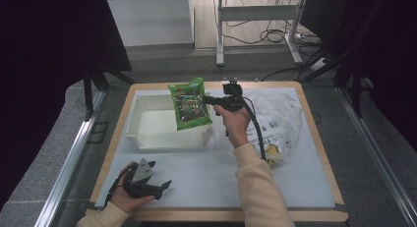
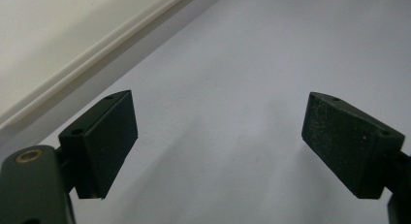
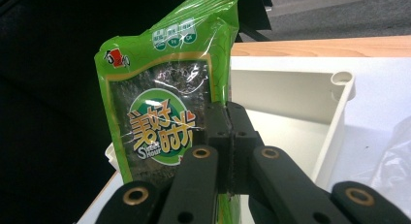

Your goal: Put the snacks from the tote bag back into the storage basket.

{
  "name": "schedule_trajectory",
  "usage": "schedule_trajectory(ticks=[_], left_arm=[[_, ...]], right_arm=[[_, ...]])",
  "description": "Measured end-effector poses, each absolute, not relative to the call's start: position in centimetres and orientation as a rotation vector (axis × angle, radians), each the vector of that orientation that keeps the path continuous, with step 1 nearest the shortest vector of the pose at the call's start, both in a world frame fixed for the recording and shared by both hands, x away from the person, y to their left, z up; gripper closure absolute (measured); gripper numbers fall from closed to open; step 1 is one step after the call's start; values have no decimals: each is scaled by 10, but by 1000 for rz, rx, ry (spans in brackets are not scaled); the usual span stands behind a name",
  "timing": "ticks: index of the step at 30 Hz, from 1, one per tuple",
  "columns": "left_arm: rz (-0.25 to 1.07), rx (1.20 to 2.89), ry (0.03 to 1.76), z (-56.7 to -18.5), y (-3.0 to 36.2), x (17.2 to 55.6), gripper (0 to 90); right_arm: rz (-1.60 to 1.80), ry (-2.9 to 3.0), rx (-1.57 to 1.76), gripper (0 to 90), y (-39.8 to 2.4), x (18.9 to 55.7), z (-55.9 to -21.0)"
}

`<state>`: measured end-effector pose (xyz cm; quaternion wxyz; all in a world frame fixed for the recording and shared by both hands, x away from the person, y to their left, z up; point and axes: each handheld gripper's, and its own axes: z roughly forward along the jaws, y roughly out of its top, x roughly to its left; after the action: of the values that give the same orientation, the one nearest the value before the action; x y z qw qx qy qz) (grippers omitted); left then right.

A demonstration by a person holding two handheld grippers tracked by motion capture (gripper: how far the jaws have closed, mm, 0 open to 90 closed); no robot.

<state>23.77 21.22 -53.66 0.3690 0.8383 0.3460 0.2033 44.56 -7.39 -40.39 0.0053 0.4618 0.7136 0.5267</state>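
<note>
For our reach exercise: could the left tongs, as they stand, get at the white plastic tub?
Probably yes. The left tongs rest open on the pale table mat, and bare mat lies between them and the white plastic tub; nothing stands in the way.

A crumpled clear plastic bag (image 1: 275, 121) lies on the table (image 1: 314, 187), right of centre.

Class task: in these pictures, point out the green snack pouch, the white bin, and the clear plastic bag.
Pouch (image 3: 160, 132): right gripper view, on its round front label.
Bin (image 1: 147, 125): high view, on its bare inner floor.
Bag (image 1: 278, 119): high view, on its crinkled top.
</note>
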Motion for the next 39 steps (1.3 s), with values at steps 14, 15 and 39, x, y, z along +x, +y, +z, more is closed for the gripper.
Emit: schedule_trajectory(ticks=[14,15,39], left_arm=[[521,2153,889,-537,212,238,126],[521,2153,889,-537,212,238,126],[521,2149,887,-536,213,238,126]], right_arm=[[1649,2252,1442,900,-61,447,-410],[1648,2255,1440,900,-60,447,-410],[1637,2268,1435,900,-38,449,-411]])
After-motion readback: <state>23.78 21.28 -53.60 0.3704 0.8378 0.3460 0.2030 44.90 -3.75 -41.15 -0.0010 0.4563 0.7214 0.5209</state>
